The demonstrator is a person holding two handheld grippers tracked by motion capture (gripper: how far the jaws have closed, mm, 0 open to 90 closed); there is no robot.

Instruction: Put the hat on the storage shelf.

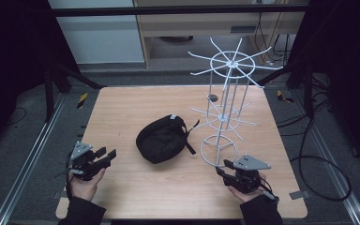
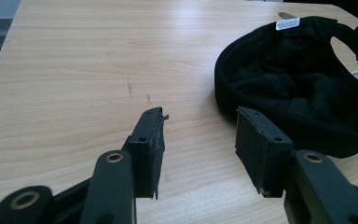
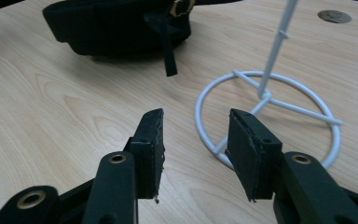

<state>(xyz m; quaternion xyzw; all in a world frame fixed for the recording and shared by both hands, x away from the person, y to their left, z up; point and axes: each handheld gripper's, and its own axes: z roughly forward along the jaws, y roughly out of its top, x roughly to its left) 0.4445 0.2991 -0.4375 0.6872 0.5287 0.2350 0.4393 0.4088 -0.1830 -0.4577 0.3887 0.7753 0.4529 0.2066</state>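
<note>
Nearest the camera, down at the left edge of the surface (image 1: 122, 197), the left gripper (image 1: 104, 153) sits low in the person's hand, jaws apart with nothing between them, aimed toward the black cap (image 1: 163, 138). That cap lies upside down in the middle of the surface, hollow facing up, white label at its far rim, strap trailing off toward the white wire rack (image 1: 225, 112). In the left gripper view the cap (image 2: 303, 84) is just ahead and to the side of the jaws, not touching. Risk here, as I judge it: soft fabric, so a shallow bite on the brim could slip or only fold the cloth, and a push could slide the cap away. Moving right, the right gripper (image 1: 225, 168) hovers beside the rack's base ring (image 3: 265, 116), jaws apart, holding nothing. The rack looks tall and light, and a nudge on that ring could tip it. The dangling strap (image 3: 168, 51) could snag a hook.
</note>
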